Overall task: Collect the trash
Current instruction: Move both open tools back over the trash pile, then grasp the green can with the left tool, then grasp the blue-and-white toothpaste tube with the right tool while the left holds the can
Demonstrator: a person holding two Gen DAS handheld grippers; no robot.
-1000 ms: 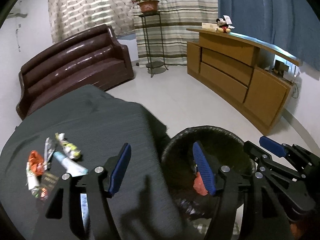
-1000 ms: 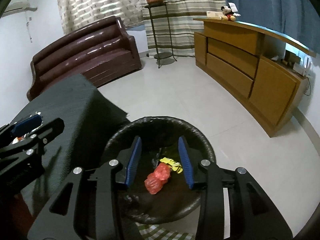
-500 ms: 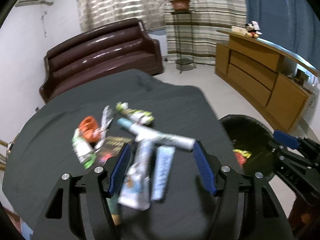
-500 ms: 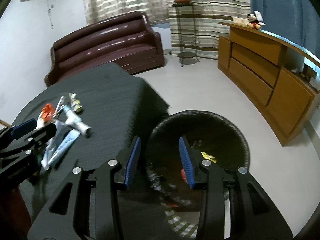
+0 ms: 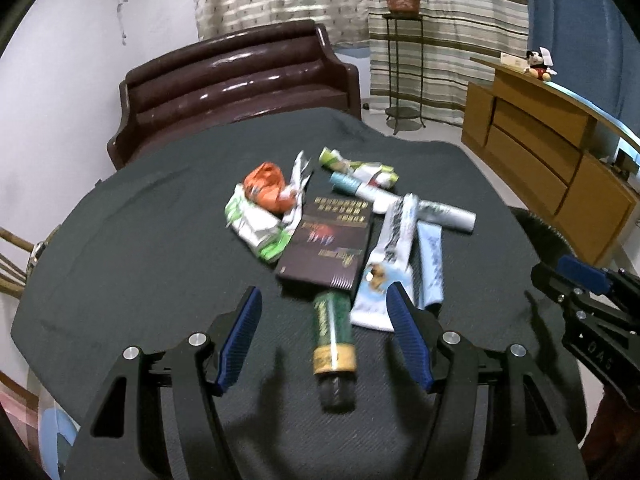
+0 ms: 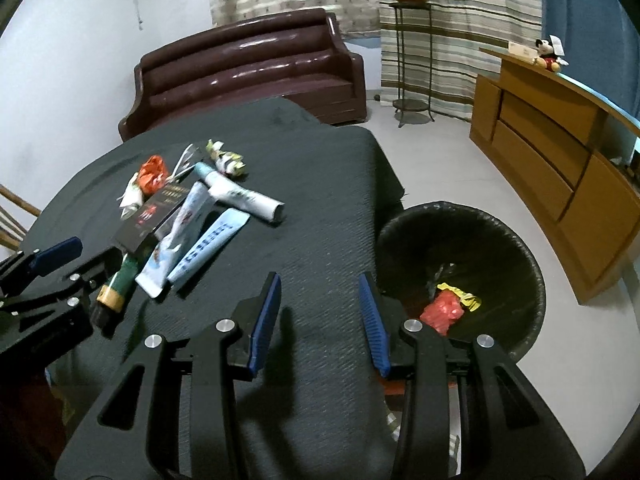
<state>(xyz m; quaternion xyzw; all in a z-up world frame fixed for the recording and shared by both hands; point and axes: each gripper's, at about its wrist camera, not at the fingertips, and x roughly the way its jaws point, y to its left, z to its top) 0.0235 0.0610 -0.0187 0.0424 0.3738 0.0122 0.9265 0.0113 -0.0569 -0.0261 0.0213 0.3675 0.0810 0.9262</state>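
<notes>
Trash lies in a heap on the dark tablecloth (image 5: 160, 264): a dark box (image 5: 326, 246), a green tube (image 5: 333, 332), white tubes (image 5: 390, 276), a crumpled orange wrapper (image 5: 266, 188). My left gripper (image 5: 326, 340) hangs open just above the green tube, nothing between its blue pads. My right gripper (image 6: 320, 318) is open and empty over the table's right part, beside the black bin (image 6: 520, 248). Red and yellow wrappers (image 6: 448, 308) lie in that bin. The left gripper's fingers (image 6: 56, 252) show at the right wrist view's left edge.
A brown sofa (image 5: 236, 88) stands behind the table. A wooden sideboard (image 6: 560, 152) runs along the right wall, with a plant stand (image 6: 412, 52) before striped curtains. White floor lies between bin and sideboard. A chair back (image 5: 12, 260) shows at the left.
Both grippers have swung left, from over the bin to over the table. The trash heap has come under the left gripper; the bin has slid to the right of both views.
</notes>
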